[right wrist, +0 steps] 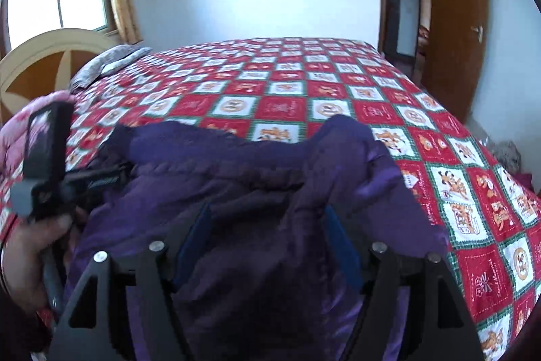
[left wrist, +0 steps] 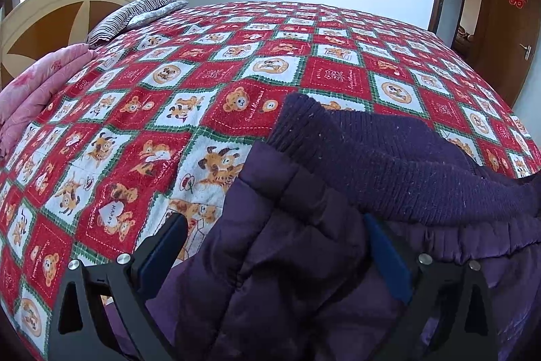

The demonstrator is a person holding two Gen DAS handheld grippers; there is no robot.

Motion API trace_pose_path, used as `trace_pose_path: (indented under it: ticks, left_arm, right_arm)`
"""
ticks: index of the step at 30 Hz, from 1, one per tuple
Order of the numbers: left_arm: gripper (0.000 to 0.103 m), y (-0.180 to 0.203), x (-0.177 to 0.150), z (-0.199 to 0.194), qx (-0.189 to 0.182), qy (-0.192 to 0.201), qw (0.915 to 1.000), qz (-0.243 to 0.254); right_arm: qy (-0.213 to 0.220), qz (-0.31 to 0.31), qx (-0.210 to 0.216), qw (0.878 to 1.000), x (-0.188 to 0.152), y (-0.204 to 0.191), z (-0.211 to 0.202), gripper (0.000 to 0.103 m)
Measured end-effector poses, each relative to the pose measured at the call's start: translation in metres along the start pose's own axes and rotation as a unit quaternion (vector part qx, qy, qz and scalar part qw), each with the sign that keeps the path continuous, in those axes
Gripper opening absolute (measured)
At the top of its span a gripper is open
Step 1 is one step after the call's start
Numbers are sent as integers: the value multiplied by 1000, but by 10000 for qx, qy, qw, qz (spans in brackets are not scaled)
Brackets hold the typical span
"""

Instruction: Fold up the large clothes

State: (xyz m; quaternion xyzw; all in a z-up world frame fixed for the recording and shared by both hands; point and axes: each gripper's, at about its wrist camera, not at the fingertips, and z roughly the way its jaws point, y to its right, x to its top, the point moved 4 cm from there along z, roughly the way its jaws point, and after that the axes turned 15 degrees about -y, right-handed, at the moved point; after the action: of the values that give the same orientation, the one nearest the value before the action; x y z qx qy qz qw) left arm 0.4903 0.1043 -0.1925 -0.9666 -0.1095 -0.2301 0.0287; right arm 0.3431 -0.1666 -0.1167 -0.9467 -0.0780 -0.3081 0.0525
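A dark purple quilted jacket (left wrist: 280,286) lies bunched on the near side of the bed, its ribbed knit band (left wrist: 389,154) draped across the top. In the left wrist view my left gripper (left wrist: 274,219) stands wide open over a puffy fold; the left pad (left wrist: 165,249) is clear of the cloth. In the right wrist view the jacket (right wrist: 236,158) spreads ahead, and my right gripper (right wrist: 267,207) is open with jacket cloth lying loose between its blue pads. The left gripper's body (right wrist: 50,154) and the hand (right wrist: 30,246) holding it show at the left edge.
The red, white and green bear-print bedspread (left wrist: 162,97) covers the whole bed (right wrist: 304,90). A folded pink quilt (left wrist: 40,83), a striped pillow (left wrist: 135,12) and a round headboard (left wrist: 50,12) sit at the left. A wooden door (right wrist: 453,22) stands open at the right.
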Motion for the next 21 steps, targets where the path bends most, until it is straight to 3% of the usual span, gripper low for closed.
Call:
trace_pose_path:
  ticks: [4,10,21]
  left_arm:
    - [102,-3,-1,1,-119,-37,9999,-54]
    - [102,-8,-1,5,-367,-154,9990,-181]
    - [102,-11,-1,7,-517,-201,9982,-246]
  right_arm:
    - [-274,-448,-487,9974,-10,-11,31,74]
    - [-609,-523,-622,9948,-7,-9,64,77]
    - [-557,-588,-789,9936,-10,-12,70,79]
